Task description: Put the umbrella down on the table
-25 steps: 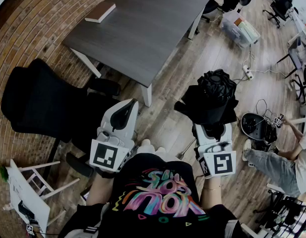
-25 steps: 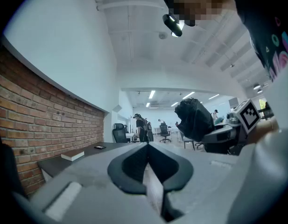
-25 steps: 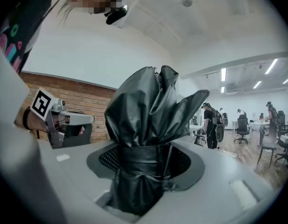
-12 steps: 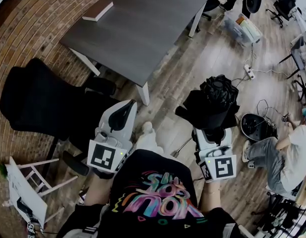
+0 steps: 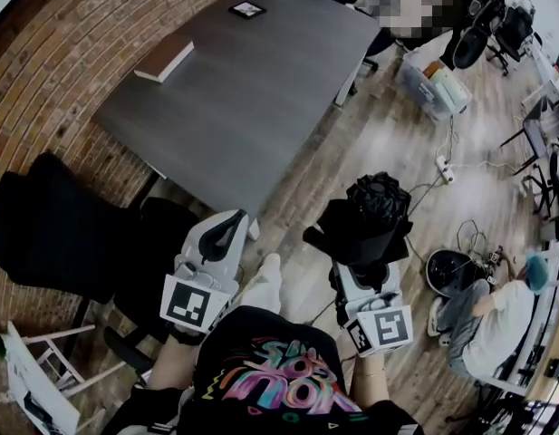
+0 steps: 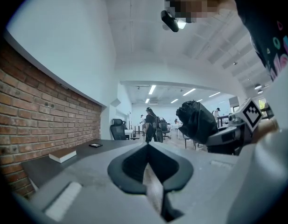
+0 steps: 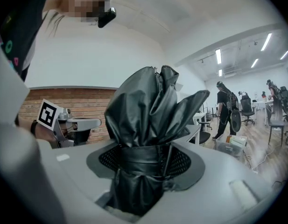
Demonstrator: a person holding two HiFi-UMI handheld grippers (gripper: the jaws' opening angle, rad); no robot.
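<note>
While the dark grey rectangular counter stands just ahead of the person, the job itself looks to me barely begun. The folded black umbrella is up in the air over the wooden plank floor, off to the side of the counter's near corner and touching nothing but its holder. The right claw is clamped around the umbrella's lower part. Its jaws are spread wide by the bundle, and the dark mesh pads press on the strap that cinches it. The left claw hangs near that same corner with its jaws drawn together and nothing between them. By my reckoning everything that matters is left to do: bring the umbrella over the counter top, lower it until it rests there, and let go. There is plenty of room for that, since only a tan closed book near the far left edge and a small black square card at the far end lie on it. The umbrella is the short collapsible kind, with glossy, crumpled black fabric. Its folds flare out above the grip like a rough rosette and are belted tight at the waist. The handle end is hidden below the jaws.
</note>
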